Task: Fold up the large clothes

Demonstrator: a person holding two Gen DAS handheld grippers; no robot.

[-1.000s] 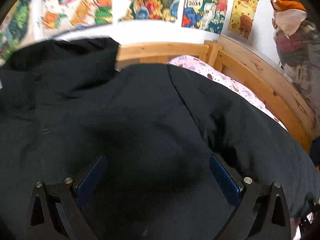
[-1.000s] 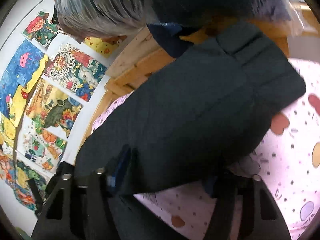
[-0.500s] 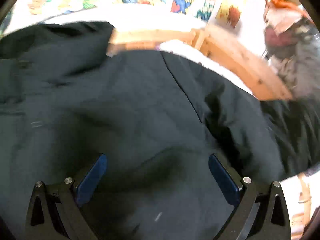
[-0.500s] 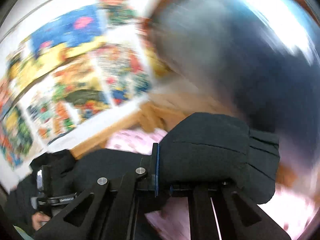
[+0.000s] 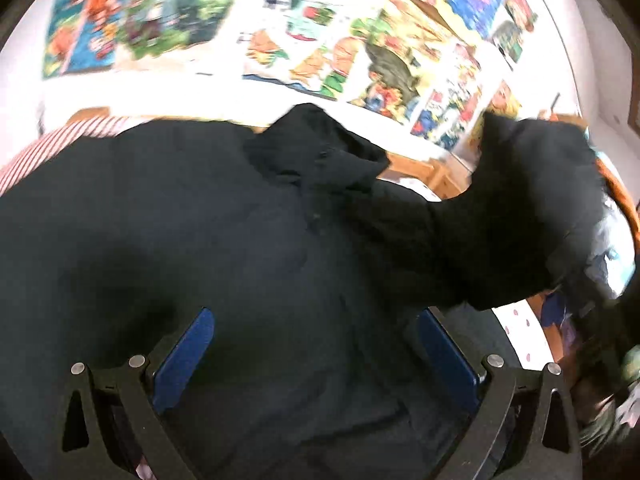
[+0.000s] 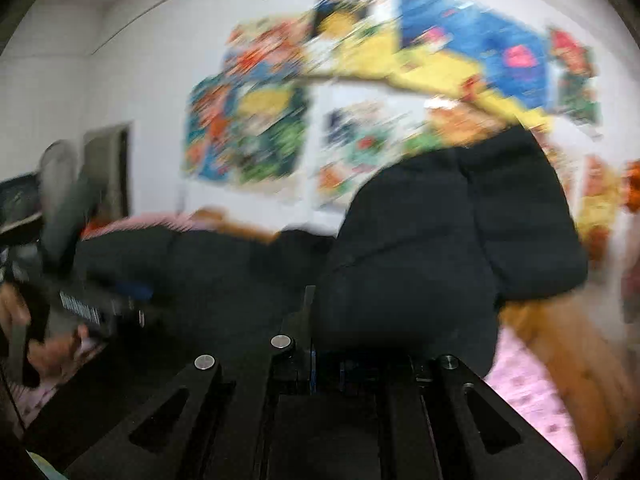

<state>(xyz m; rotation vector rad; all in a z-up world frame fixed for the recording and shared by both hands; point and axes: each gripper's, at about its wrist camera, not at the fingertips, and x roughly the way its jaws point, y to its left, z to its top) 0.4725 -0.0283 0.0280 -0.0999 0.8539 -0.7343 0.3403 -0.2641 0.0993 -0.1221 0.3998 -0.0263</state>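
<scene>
A large black padded jacket point(image 5: 240, 240) lies spread over the bed and fills the left wrist view. My left gripper point(image 5: 316, 344) is open, its blue pads point(image 5: 184, 352) wide apart just above the jacket's body. My right gripper point(image 6: 360, 364) is shut on the jacket's sleeve point(image 6: 452, 248) and holds it lifted; the sleeve stands up in front of the wall. The lifted sleeve also shows in the left wrist view point(image 5: 520, 216) at the right. The right wrist view is blurred by motion.
A pink patterned bedsheet point(image 6: 532, 384) and a wooden bed frame point(image 5: 416, 168) lie under the jacket. Colourful posters point(image 5: 320, 40) cover the white wall behind. A striped cloth point(image 5: 60, 140) lies at the far left. The other hand and gripper point(image 6: 80, 300) show at the left.
My right gripper closed on the sleeve and lifted it, swinging it up and across toward the jacket's body. My left gripper stayed open over the jacket and its view turned toward the wall.
</scene>
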